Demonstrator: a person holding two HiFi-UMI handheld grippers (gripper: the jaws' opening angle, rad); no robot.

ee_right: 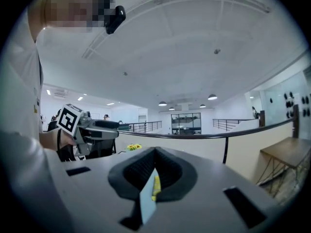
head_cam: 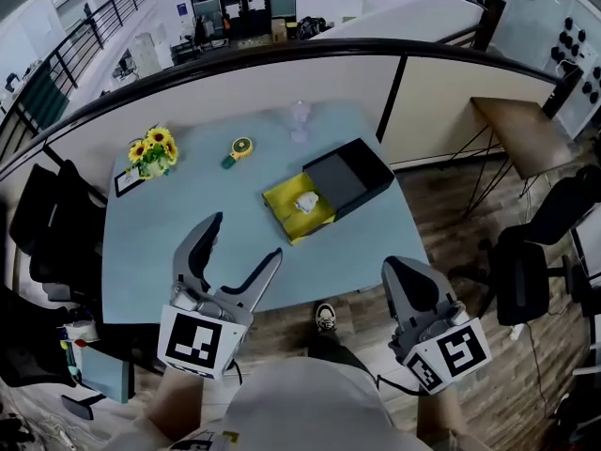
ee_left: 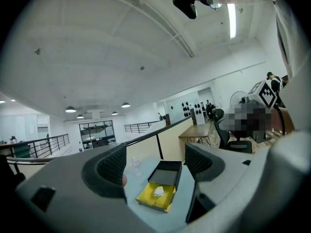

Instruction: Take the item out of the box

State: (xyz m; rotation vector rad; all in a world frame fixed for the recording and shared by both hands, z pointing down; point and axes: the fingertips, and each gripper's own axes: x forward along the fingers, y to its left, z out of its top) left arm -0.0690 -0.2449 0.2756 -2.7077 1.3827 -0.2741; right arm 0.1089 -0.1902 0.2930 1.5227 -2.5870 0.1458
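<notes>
A pale blue table [head_cam: 155,252] stands beside a mezzanine railing [head_cam: 282,54]. The open box [head_cam: 329,191] lies at the table's two o'clock and the sunflowers [head_cam: 153,151] at ten. The left gripper [head_cam: 246,236] gapes wide; the right gripper [head_cam: 399,269] is pinched together, empty.

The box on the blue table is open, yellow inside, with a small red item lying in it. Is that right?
Not quite. The item lying in the open box, yellow inside, on the blue table is white, not red. The head view shows it plainly.

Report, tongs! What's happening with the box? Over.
Left tongs open, right tongs shut, both empty, short of the yellow box. White item lies inside, uncovered. Nothing blocking.
</notes>
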